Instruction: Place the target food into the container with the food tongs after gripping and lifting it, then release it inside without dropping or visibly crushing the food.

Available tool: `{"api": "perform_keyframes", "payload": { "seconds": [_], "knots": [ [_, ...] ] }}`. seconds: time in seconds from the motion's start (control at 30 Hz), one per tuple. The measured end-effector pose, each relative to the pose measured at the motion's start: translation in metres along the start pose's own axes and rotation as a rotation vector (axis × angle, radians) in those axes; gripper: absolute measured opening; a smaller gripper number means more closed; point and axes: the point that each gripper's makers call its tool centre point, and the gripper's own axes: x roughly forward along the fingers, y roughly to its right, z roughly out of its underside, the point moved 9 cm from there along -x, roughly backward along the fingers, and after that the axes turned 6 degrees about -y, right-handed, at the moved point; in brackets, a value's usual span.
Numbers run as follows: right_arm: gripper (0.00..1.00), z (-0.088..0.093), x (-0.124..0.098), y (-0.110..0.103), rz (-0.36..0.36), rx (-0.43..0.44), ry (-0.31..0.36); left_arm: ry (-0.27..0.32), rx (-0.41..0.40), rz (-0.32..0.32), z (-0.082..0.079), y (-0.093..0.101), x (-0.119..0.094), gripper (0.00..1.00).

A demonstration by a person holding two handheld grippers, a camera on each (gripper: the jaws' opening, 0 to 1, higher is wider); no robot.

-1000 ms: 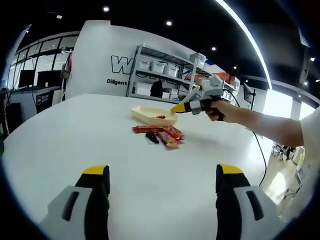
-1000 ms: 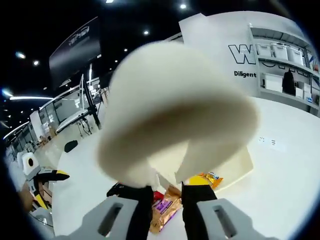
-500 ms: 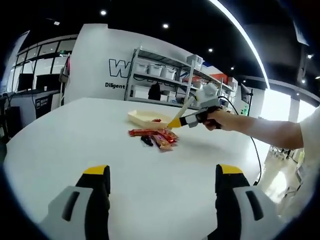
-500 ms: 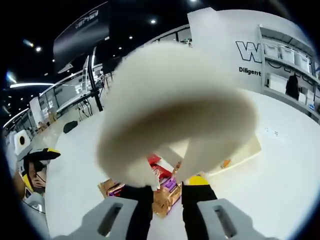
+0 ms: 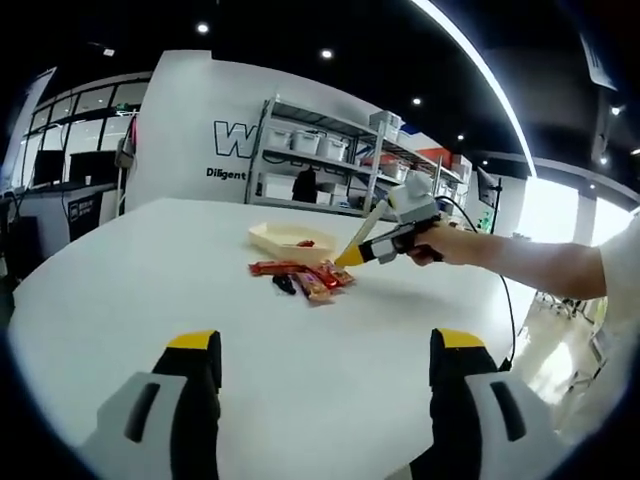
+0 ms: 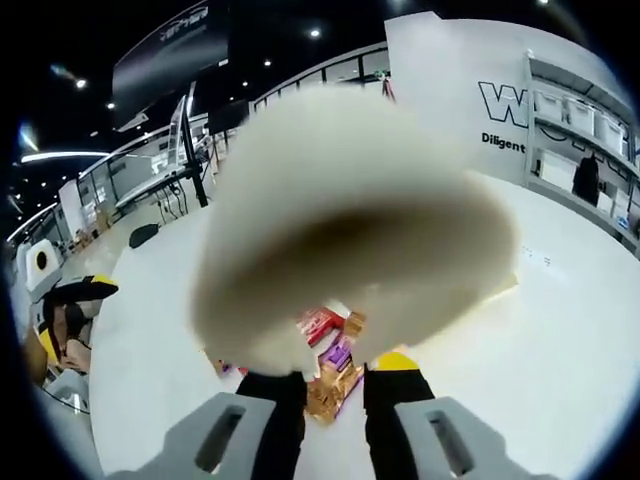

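The white table [image 5: 120, 290] spreads wide under me, and its near edge is cut off below my jaws. At its far side lies the cream container [image 5: 285, 238], a shallow tray with a small red piece inside that I cannot name. Just near of the tray, on the tabletop, sits the pile of snack packets [image 5: 300, 278]: red wrappers, an orange one and a dark bit, too small to read from the left gripper view. In the right gripper view the same packets [image 6: 335, 365] show red, purple and brown between my jaws, mostly hidden. My left gripper [image 5: 325, 375] hovers low at the near side, its jaws spread wide apart and holding nothing. My right gripper [image 5: 372, 246] comes in from the right, carried by a hand [image 5: 435, 243], its yellow tip just over the right end of the pile. It is clamped on the food tongs [image 6: 345, 230], whose pale looped end bulks blurred before that camera and blocks most of the tray. Whether the tong tips hold any food I cannot tell.
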Motion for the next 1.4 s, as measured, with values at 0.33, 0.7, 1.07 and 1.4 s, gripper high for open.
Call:
{"api": "perform_keyframes", "payload": {
  "seconds": [0.33,0.7,1.07,1.4],
  "knots": [
    [0.14,0.023,-0.026,-0.009,-0.012,-0.011,-0.014,0.003,0.024,0.030,-0.003,0.015,0.000,0.84],
    [0.18,0.040,-0.053,-0.008,0.037,-0.011,-0.014,0.013,0.049,0.055,-0.006,0.026,0.002,0.83],
    [0.22,0.035,-0.033,-0.017,0.071,0.013,-0.012,0.005,0.036,0.055,0.001,0.023,0.000,0.83],
    [0.23,0.028,-0.027,-0.016,0.114,0.038,-0.002,0.017,0.020,0.043,0.001,0.014,-0.005,0.82]
  ]
}}
